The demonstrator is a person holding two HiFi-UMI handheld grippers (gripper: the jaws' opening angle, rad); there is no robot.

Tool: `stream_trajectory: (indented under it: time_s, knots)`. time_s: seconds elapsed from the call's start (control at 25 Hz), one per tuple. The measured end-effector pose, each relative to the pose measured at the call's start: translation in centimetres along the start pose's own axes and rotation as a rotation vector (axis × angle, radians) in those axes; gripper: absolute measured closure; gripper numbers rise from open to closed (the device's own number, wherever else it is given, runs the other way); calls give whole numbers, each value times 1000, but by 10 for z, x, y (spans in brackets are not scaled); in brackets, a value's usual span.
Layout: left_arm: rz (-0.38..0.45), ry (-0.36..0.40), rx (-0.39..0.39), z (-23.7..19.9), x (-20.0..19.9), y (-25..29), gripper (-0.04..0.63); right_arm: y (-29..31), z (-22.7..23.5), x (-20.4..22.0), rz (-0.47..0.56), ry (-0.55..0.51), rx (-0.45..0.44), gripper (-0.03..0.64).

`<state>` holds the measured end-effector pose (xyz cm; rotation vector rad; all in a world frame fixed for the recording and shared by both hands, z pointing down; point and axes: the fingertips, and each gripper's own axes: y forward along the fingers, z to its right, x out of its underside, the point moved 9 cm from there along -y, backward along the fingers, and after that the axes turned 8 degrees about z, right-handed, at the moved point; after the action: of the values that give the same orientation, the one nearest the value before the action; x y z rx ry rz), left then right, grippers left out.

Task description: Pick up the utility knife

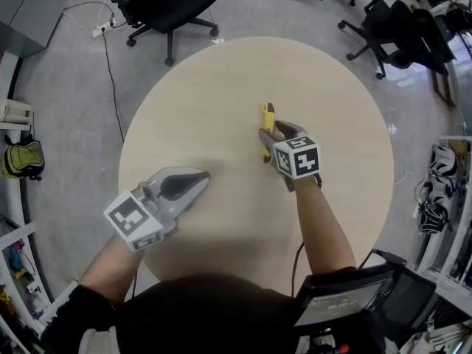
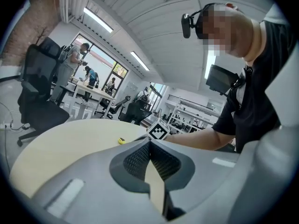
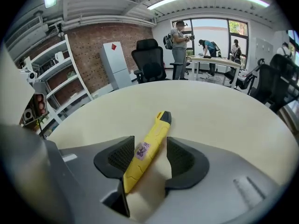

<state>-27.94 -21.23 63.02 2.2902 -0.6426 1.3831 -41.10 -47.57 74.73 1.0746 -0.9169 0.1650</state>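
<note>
The yellow utility knife (image 1: pixel 268 113) lies flat near the middle of the round beige table (image 1: pixel 214 87), with its black tip pointing away from me. My right gripper (image 1: pixel 273 136) is lowered over its near half and stands open. In the right gripper view the knife (image 3: pixel 158 129) runs between the two dark pads of the right gripper (image 3: pixel 150 156); the left pad is close against it and the right pad is clear of it. My left gripper (image 1: pixel 202 176) hovers low at the table's front left, shut with nothing in it. In the left gripper view, the knife's end (image 2: pixel 121 141) shows past the left gripper (image 2: pixel 149 143).
Black office chairs stand beyond the table at the far left (image 1: pixel 166 2) and far right (image 1: pixel 402 28). Shelving and clutter line the left (image 1: pixel 18 157) and right (image 1: pixel 442 190) sides of the room. A monitor (image 1: pixel 346 301) sits by my right hip.
</note>
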Motion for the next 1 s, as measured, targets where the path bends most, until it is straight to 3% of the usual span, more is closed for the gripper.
stream_trajectory:
  time_s: [0.24, 0.56, 1.0]
  knots:
    - [-22, -12, -4, -3, 10, -2, 595, 0, -6, 2, 8, -9, 69, 435]
    - [-16, -12, 15, -1, 12, 2, 595, 10, -27, -6, -37, -107, 6, 488]
    - [15, -17, 25, 16, -11, -13, 595, -35, -29, -24, 51, -57, 21, 495]
